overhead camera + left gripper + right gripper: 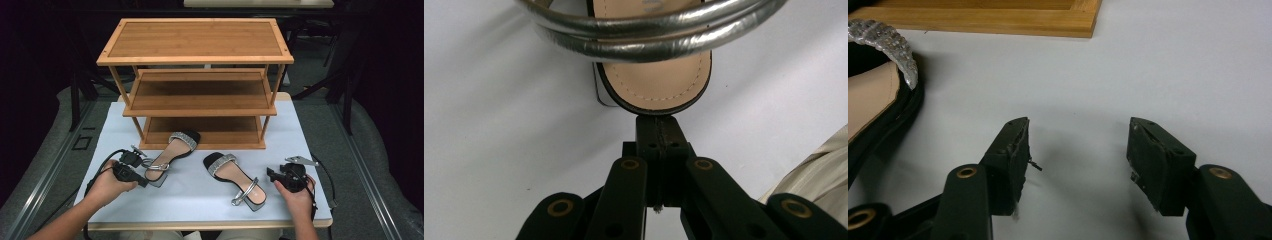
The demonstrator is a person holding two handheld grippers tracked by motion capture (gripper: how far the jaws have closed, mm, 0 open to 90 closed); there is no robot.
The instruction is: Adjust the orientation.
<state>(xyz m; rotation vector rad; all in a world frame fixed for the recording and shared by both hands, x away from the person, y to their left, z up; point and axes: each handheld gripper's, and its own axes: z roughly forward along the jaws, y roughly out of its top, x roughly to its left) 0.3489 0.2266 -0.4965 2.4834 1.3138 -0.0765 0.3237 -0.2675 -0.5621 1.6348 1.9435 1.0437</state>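
White table (300, 135): left sandal (171, 156) toe toward rack (200, 80), heel near left tool (141, 164).

Overhead light, even on the white surface (200, 200); room around it nearly black. Soft shadows under the rack (200, 100) shelves. Glare streaks on silver strap (649, 25) in left gripper view, strap slightly blurred. High view low-res, w/ soft edges.

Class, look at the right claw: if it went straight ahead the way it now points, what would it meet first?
The right claw is open over bare white table. Straight ahead, the first obstacle looks to be the wooden shoe rack's base, though depth is uncertain.
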